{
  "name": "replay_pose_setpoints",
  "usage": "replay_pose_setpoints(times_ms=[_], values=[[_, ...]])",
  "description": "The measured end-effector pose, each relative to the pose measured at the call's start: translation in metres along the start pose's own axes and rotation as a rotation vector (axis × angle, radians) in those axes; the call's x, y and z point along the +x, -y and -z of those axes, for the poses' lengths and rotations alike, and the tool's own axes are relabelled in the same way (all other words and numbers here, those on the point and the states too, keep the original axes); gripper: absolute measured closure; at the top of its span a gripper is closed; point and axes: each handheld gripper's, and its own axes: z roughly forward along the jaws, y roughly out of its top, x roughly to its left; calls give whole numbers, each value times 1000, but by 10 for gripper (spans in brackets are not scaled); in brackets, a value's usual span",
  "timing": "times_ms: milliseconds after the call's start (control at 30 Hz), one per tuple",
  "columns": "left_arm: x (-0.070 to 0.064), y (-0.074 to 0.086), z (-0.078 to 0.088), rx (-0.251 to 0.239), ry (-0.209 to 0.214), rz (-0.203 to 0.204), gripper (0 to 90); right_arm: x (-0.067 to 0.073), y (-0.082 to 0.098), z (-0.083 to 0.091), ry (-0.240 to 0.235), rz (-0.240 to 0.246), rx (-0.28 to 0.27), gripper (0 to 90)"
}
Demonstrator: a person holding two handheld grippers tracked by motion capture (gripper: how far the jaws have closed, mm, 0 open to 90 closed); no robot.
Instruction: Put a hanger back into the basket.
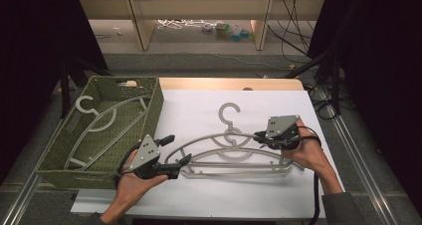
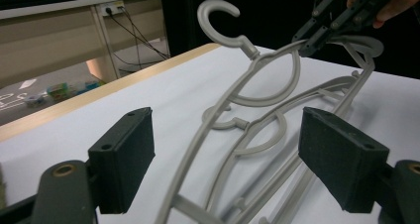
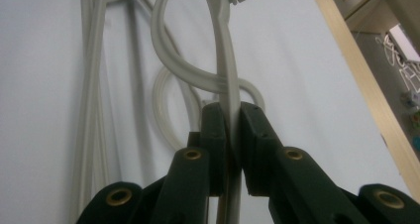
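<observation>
**Right tongs clamp the top hanger, left tongs stand open beside it**

At the middle of the white bench lie two pale grey plastic hangers, stacked one over the other. The upper hanger has its hook pointing toward twelve o'clock, and its right shoulder is raised off the lower hanger, which lies flat on the sheet. The right tongs, held in the right hand at about four o'clock of the bench, are closed on the upper hanger's arm just right of its neck; the right gripper view shows the thin grey bar pinched between the two black pads, with the hanger's curved inner loop running up and away beyond them. The left tongs, carried by the left hand at about seven o'clock, point toward three o'clock and stand wide open. In the left gripper view the hangers' left ends lie between the two spread pads, which touch nothing, and the right tongs show far off at the one o'clock corner, gripping the raised hanger. At nine o'clock of the bench sits a green woven basket, touching the bench's left edge, and inside it a third grey hanger lies slanted, its hook toward eleven o'clock
</observation>
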Motion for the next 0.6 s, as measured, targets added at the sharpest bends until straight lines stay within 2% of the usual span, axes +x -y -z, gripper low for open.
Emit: replay_pose_setpoints(times_ms=[67, 167, 200, 233, 300, 333, 400, 500, 600], values=[[-1, -4, -8, 16, 11, 3, 229, 0, -2, 2, 3, 9, -8, 821], [0, -14, -19, 54, 44, 15, 254, 2, -6, 3, -16, 26, -24, 822], [1, -16, -21, 66, 55, 13, 253, 4, -7, 3, -32, 14, -24, 822], [0, -19, -25, 69, 61, 24, 253, 4, -8, 3, -29, 29, -31, 822], [0, -23, -31, 92, 77, 15, 253, 6, -10, 4, -37, 37, -28, 821], [0, -25, -34, 100, 83, 18, 251, 6, -11, 4, -40, 53, -34, 822], [-2, -28, -41, 120, 100, 28, 238, 9, -13, 4, -51, 55, -39, 821], [-4, -31, -49, 139, 105, 22, 237, 11, -16, 5, -62, 68, -44, 821], [-5, -32, -55, 156, 128, 25, 241, 13, -20, 6, -62, 85, -50, 821]])
